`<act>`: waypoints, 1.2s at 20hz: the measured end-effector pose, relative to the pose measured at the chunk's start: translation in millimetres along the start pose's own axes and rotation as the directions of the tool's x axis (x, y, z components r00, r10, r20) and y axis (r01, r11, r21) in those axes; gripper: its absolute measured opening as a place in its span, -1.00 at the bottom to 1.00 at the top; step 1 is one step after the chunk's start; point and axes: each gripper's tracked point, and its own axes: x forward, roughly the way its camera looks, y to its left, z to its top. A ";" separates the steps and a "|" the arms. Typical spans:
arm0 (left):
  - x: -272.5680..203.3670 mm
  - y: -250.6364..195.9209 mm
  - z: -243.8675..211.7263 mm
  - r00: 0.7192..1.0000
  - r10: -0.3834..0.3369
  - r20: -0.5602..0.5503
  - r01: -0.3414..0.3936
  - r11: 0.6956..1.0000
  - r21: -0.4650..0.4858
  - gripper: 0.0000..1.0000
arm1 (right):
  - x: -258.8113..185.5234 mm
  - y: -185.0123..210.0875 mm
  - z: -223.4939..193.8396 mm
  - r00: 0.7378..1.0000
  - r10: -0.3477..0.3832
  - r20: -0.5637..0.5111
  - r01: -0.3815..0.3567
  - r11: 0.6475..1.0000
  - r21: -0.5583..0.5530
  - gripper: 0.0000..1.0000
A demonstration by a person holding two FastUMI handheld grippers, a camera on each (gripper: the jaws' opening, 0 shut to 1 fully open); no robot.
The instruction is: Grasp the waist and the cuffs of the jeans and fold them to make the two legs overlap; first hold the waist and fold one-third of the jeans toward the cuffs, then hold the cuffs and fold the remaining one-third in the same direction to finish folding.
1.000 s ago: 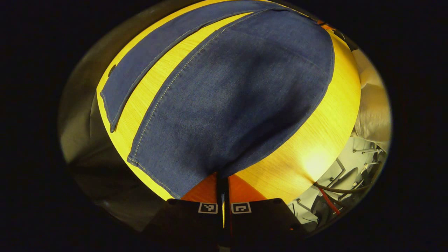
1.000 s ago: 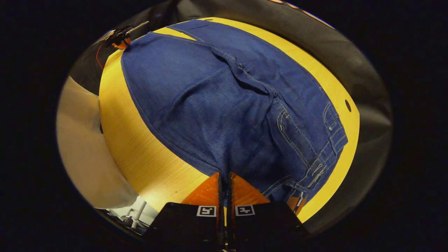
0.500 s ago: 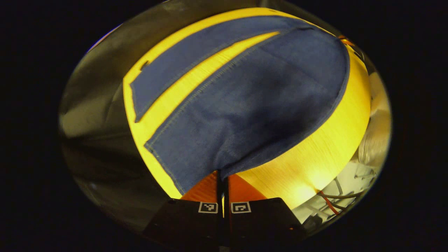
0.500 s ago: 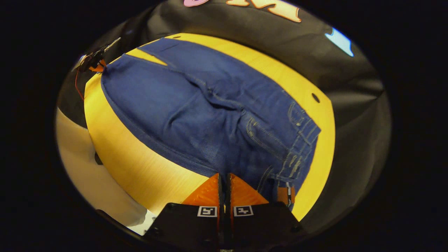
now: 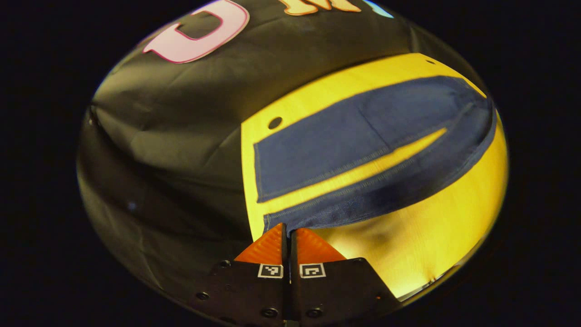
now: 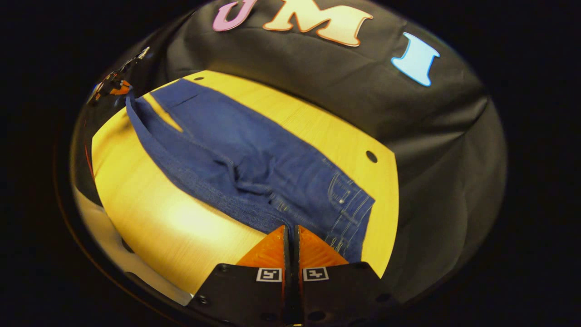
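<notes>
Both tools have lifted since a second ago, raising the near leg off the tabletop. Left tool clamped on the jeans cuff, right tool clamped on the waist; far leg flat on tabletop.

The left hand-held gripper has its two fingers pressed together, with only a thin slit between them, and the hem edge of the jeans is nipped at the fingertips, held up off the tabletop. The right hand-held gripper is likewise closed, its fingers meeting on the near edge of the denim by the waist (the fabric runs straight into the slit). In the right gripper view, the left hand-held gripper appears far off at the upper left, small and blurred, at the far end of the garment.
</notes>
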 end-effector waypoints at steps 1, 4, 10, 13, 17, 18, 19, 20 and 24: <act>-3.5 4.8 10.2 0.999 0.029 0.015 -0.029 0.999 -0.029 -1.00 | 9.1 -7.2 15.0 1.000 -0.009 0.015 0.008 1.000 0.027 -1.00; -10.5 9.8 22.8 0.992 0.110 0.058 -0.104 0.990 -0.098 -1.00 | 43.1 -29.0 53.3 0.998 -0.035 0.051 0.030 0.994 0.104 -0.95; 1.0 9.9 13.0 0.982 0.180 0.060 -0.165 0.965 -0.203 -1.00 | 153.9 -45.9 70.8 0.999 -0.034 0.040 0.024 0.970 0.244 -0.95; -4.3 14.6 18.5 0.981 0.189 0.054 -0.174 0.962 -0.210 -1.00 | 184.6 -52.2 70.1 0.998 -0.036 0.042 0.021 0.950 0.312 -1.00; -8.3 18.5 26.3 0.970 0.224 0.091 -0.193 0.945 -0.264 -1.00 | 191.5 -69.6 85.3 0.992 -0.076 0.102 0.034 0.930 0.366 -0.96; -5.1 17.6 22.5 0.968 0.229 0.103 -0.194 0.942 -0.272 -1.00 | 189.1 -72.0 86.2 0.991 -0.072 0.110 0.023 0.919 0.393 -0.95; -4.8 17.5 20.3 0.964 0.240 0.112 -0.201 0.939 -0.279 -1.00 | 187.9 -69.5 88.8 0.992 -0.039 0.120 -0.015 0.906 0.423 -0.92; -8.0 19.9 24.1 0.957 0.260 0.130 -0.213 0.932 -0.292 -1.00 | 181.5 -65.8 89.1 0.992 -0.003 0.125 -0.054 0.891 0.451 -0.81; -34.2 4.5 48.6 0.951 0.207 0.228 -0.107 0.916 -0.387 -0.14 | 151.7 -76.7 80.0 0.990 0.013 0.138 -0.082 0.856 0.510 0.94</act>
